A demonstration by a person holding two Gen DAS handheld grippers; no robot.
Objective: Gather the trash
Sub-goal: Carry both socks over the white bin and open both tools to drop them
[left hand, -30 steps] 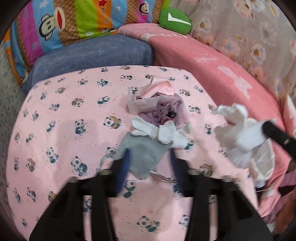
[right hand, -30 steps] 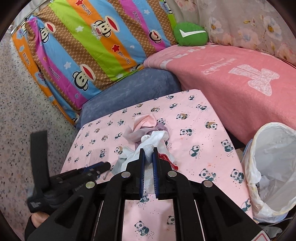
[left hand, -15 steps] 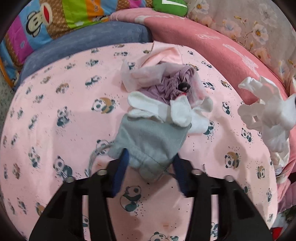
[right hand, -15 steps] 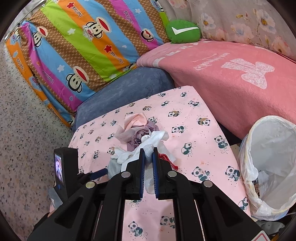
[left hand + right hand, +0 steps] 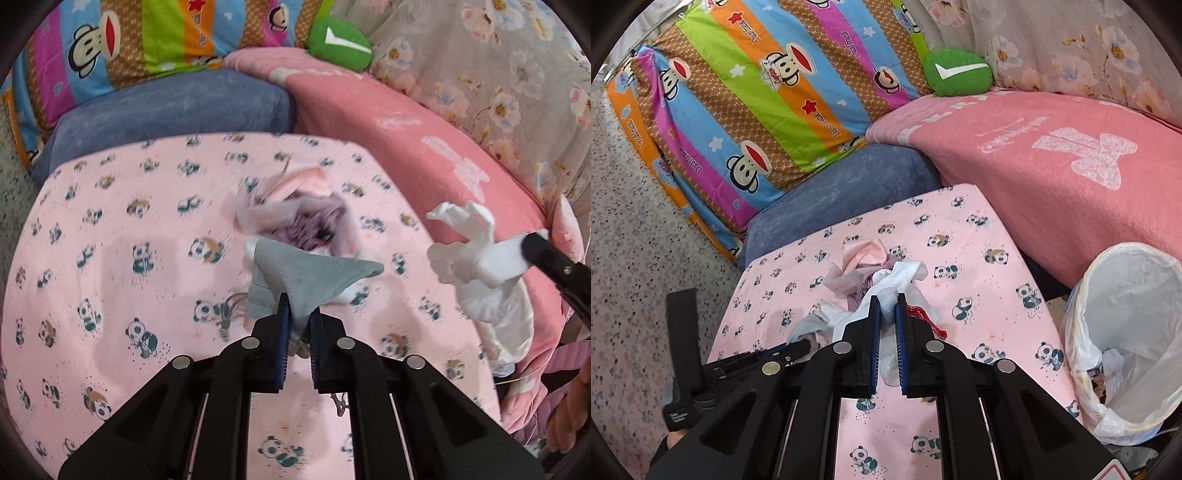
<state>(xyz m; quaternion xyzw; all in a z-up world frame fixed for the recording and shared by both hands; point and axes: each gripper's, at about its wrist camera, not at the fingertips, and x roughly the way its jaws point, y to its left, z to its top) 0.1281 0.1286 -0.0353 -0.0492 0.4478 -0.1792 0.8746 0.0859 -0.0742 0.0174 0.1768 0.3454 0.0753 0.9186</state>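
On the far left a striped monkey-print cushion (image 5: pixel 746 92) leans against the wall, with a blue cushion (image 5: pixel 846 184) lying in front of it. Nearer lies the panda-print sheet (image 5: pixel 110 258), pink and spread flat. In the middle of the sheet sits a small heap of pink and purple rags (image 5: pixel 299 210), blurred in the left wrist view.

The left gripper (image 5: pixel 297 314) has its fingers pressed together on one end of a grey cloth (image 5: pixel 314 273), which fans out above the tips and hangs just in front of the rag heap. From the right wrist view the same grey cloth (image 5: pixel 805 326) shows at the near left edge of the heap, with the left gripper (image 5: pixel 798 347) reaching in low from the left.

The right gripper (image 5: pixel 886 314) pinches a white cloth (image 5: pixel 901 280) between its blue-lined fingers; the cloth rises past the tips and droops down between them. In the left wrist view that white cloth (image 5: pixel 469 251) hangs in the air to the right of the heap, above the sheet's right edge.

Behind lies a pink blanket (image 5: pixel 1052 158) with a green cushion (image 5: pixel 956 72) at its far end. At the near right stands a bin with a white bag (image 5: pixel 1126 332), open-mouthed, beside the sheet's edge, with some scraps at the bottom.
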